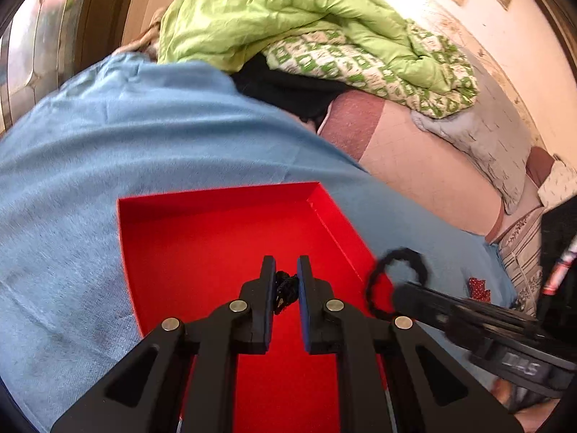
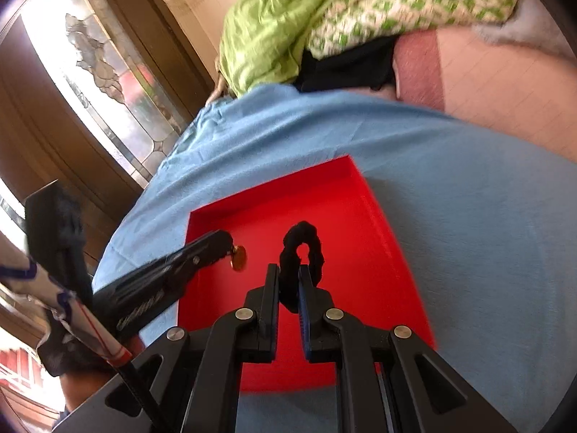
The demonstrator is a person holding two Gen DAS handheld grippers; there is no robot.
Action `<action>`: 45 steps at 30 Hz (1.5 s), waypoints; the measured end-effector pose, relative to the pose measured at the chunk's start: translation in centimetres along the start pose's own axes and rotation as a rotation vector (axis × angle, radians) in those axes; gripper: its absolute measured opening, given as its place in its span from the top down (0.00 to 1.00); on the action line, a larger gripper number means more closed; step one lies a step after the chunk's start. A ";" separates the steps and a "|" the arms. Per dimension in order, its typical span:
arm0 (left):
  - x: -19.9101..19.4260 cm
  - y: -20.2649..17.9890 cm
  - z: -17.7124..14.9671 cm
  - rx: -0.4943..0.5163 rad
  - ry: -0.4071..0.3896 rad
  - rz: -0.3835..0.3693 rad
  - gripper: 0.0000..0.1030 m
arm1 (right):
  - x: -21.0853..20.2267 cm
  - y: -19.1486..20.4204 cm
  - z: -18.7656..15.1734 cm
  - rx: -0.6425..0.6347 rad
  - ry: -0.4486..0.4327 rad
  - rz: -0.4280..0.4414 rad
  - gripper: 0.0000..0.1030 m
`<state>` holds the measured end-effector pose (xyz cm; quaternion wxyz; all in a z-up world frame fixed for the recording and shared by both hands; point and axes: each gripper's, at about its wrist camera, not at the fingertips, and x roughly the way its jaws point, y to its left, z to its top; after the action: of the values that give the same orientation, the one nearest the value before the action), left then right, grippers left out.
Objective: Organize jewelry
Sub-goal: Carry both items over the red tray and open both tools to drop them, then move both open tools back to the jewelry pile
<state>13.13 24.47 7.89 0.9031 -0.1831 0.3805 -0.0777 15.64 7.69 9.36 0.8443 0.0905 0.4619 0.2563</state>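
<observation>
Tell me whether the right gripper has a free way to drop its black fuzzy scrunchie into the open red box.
Probably yes: the right gripper holds the scrunchie over the box, whose floor looks bare.

Tray (image 1: 202, 238) lies on cloth (image 1: 108, 144); bedding (image 1: 288, 18) apparently behind

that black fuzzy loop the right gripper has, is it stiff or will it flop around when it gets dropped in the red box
Probably floppy: the black loop bends in an uneven curve above the right gripper, like soft braided fabric. It looks light, so it should land quietly in the red box. Its fuzzy surface may cling to the pads rather than slip.
</observation>
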 end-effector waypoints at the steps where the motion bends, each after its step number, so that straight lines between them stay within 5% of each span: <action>1: 0.3 0.2 -0.1 -0.008 0.009 -0.001 0.89 | 0.9 0.0 0.3 0.008 0.008 -0.003 0.90; 14: 1.6 1.2 -0.7 -0.024 0.053 0.063 0.89 | 6.0 -2.0 0.8 0.097 0.064 -0.037 0.88; 17: 1.7 1.1 -0.9 -0.021 0.055 0.066 0.83 | 5.9 -2.5 0.9 0.104 0.065 -0.055 0.88; 20: 1.6 1.0 -0.8 -0.026 0.042 0.078 0.66 | 5.5 -2.8 1.0 0.108 0.064 -0.083 0.72; 21: 1.5 1.0 -0.8 -0.027 0.037 0.079 0.65 | 5.1 -2.9 1.0 0.113 0.055 -0.078 0.65; 25: 1.3 0.7 -0.7 -0.024 0.027 0.077 0.65 | 4.0 -3.2 1.1 0.108 0.034 -0.088 0.62; 31: 0.3 -0.7 -0.5 0.006 -0.014 0.069 0.62 | 0.5 -2.9 0.8 0.057 -0.028 -0.115 0.62; 35: -0.6 -2.6 -0.6 0.045 -0.046 0.053 0.59 | -3.1 -3.0 -0.6 0.019 -0.082 -0.140 0.49; 43: -1.5 -8.0 -2.9 0.160 -0.066 0.012 0.58 | -11.0 -5.2 -6.3 0.082 -0.153 -0.113 0.40; 45: -2.1 -9.8 -3.8 0.198 -0.065 -0.009 0.50 | -12.7 -5.9 -8.1 0.103 -0.156 -0.099 0.40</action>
<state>8.93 14.97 10.63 0.9283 -0.0972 0.3408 -0.1129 5.42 -4.58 11.84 0.8837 0.1303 0.4110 0.1823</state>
